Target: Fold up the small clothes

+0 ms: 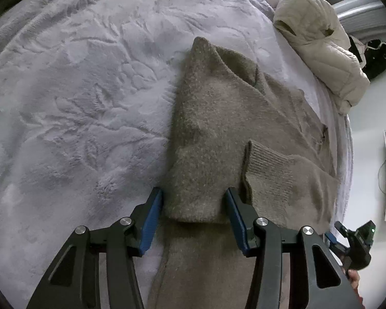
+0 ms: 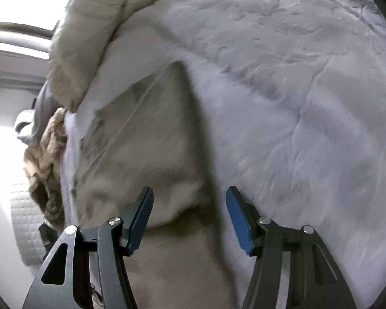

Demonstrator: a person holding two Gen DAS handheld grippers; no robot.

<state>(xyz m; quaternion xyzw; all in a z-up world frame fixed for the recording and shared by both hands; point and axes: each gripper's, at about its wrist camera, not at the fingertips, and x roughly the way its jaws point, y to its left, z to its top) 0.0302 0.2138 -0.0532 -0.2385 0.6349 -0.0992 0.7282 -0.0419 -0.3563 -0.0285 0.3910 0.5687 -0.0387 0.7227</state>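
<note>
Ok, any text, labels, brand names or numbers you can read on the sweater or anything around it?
None readable in either view.
Fuzzy grey-brown knit sweater: no tag or print shows.
Cream quilted puffer jacket: no label visible.
Pale embossed plush blanket: pattern only, no lettering.
The right wrist view is motion-blurred.

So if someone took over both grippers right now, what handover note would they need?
Left gripper: open, fingers straddling the near folded edge of the brown sweater, not clamped.
Right gripper: open above the same sweater's edge, holding nothing; that view is blurred.
Sweater lies on the pale fleece blanket, one cuffed sleeve folded across the body.
Done: partly folded. Left: finish the folds.
Cream puffer jacket lies beyond, untouched.
</note>
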